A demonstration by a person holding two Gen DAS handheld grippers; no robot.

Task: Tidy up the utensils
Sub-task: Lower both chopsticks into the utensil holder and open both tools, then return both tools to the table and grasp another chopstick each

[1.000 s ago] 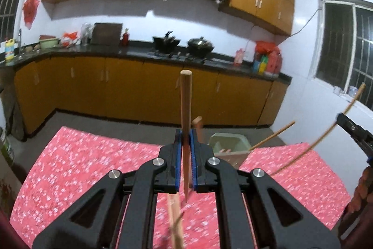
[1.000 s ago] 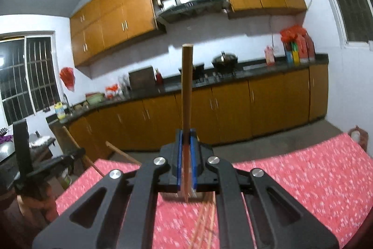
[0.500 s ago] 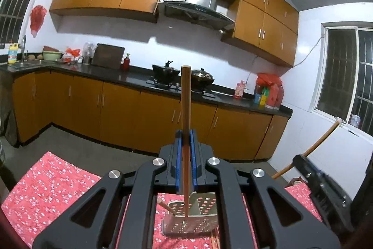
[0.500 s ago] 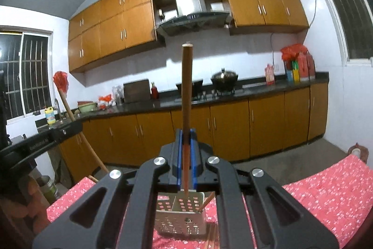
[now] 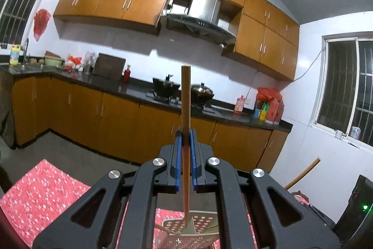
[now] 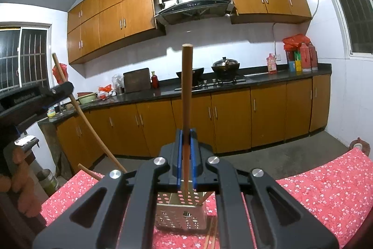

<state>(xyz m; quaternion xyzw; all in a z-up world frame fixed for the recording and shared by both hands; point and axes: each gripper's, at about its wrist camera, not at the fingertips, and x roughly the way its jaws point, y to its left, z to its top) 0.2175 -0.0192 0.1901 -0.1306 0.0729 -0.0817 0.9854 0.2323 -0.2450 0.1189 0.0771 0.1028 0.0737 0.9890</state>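
A: Start big. Both views face the kitchen counter [image 6: 233, 88] with its wok and lidded pot, under orange cabinets [image 5: 130, 1]. What does the right wrist view give that the left lacks?

B: Much more of the red floral tablecloth [image 6: 326, 186], and the perforated metal utensil holder [image 6: 181, 214] standing upright on it, seen whole just beyond the right gripper [image 6: 185, 151]. Loose chopsticks [image 6: 211, 236] lie on the cloth beside the holder, and one leans out of its top. In the left wrist view the holder [image 5: 193, 229] shows only in part, low between the gripper's arms.

A: And the grippers?

B: The left gripper [image 5: 185, 153] is clamped on a wooden chopstick [image 5: 185, 109], upright, its lower tip over the holder's rim. The right gripper is likewise clamped on its own chopstick [image 6: 187, 97], tip right at the holder's opening.

A: Does each see the other?

B: The right wrist view catches the left gripper [image 6: 58, 91] at far left, chopstick slanting through it, with a hand [image 6: 21, 179] below. The left wrist view shows only the other chopstick's end [image 5: 303, 173] at lower right.
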